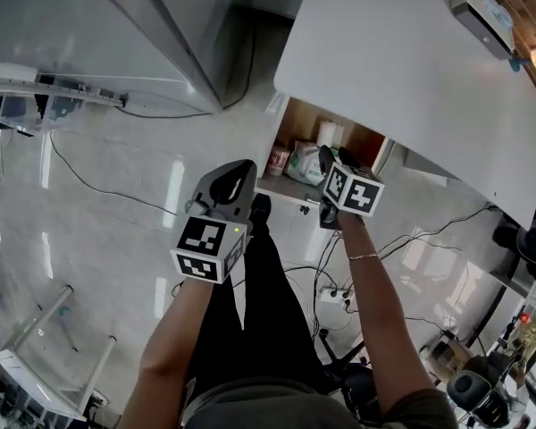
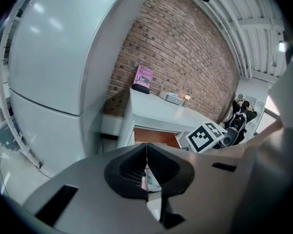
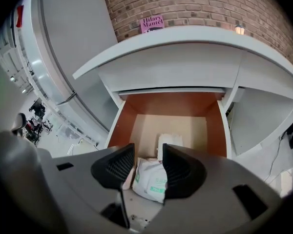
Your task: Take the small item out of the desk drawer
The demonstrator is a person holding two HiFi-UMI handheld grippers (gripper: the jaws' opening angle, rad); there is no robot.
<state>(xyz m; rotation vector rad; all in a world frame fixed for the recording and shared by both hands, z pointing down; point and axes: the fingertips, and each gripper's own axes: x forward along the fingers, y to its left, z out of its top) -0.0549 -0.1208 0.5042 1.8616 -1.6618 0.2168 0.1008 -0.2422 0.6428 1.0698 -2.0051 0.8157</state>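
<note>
The pink book (image 3: 152, 23) standing on the desk (image 3: 195, 35) reads "Hilary Mantel".

Drawer (image 3: 212, 126) open under desk (image 3: 185, 38); packet (image 3: 151, 182) at drawer front, small pack (image 3: 170, 143) just behind (contact unclear); book (image 3: 152, 23) on desk rear, against wall (image 3: 210, 4).

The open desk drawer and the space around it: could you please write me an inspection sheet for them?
Surface: white desk; its drawer is pulled open.
Job's things: white packet with green print lies at the drawer's front; second white packet behind it.
Clutter: pink book on the desk, against the wall.
Grippers: right gripper jaws apart over the printed packet, not gripping; left gripper jaws together, empty.
Cables: black cable across the floor; more beside the desk.
Surroundings: brick wall, tall grey cabinet, glossy floor.
</note>
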